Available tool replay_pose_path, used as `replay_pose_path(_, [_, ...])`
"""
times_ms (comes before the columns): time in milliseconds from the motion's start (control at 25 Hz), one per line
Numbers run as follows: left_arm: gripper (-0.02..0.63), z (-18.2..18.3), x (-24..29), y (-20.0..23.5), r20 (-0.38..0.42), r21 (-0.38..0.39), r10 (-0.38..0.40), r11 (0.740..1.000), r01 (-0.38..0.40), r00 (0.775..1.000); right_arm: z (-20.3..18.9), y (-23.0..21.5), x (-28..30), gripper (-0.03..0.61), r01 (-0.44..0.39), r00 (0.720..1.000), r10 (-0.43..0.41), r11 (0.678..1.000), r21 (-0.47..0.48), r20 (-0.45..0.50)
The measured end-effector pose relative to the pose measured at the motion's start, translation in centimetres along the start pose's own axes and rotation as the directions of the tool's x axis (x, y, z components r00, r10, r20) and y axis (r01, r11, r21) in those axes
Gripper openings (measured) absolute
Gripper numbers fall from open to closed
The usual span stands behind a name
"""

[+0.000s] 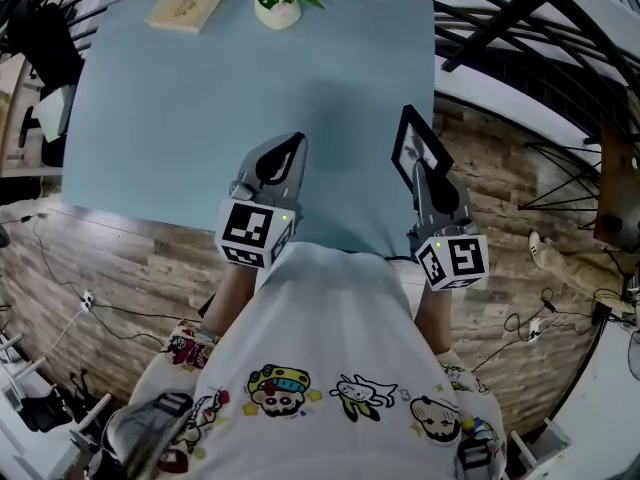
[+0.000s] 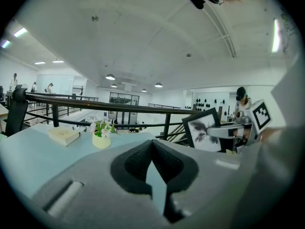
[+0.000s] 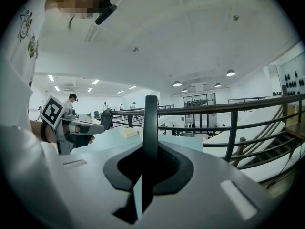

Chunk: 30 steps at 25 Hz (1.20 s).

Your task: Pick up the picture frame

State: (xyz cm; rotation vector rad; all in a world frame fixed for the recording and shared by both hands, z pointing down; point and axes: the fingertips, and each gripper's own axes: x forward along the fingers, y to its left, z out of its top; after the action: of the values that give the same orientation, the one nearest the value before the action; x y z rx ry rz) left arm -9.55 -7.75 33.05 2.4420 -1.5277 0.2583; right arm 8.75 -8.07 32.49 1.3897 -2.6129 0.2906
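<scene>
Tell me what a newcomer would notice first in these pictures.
The black picture frame, clamped in the right tool over the pale blue table's right edge. Next, the left tool, shut and empty beside it, and the flower pot at the table's far edge.

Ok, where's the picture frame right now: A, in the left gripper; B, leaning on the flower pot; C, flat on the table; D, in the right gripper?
D: the picture frame sits edge-on, clamped between the right gripper's jaws; the left gripper is shut, empty.
</scene>
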Motion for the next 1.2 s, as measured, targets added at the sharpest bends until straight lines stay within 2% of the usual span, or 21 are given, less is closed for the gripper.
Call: replay_pose_path(1200, [0.0,-0.6,0.4,0.8,-0.018,-0.016,0.021,1.0,-0.021,1.0,-0.3,-0.6,1.1,0.029,0.001,1.0,-0.001,0.999,0.034,-0.014])
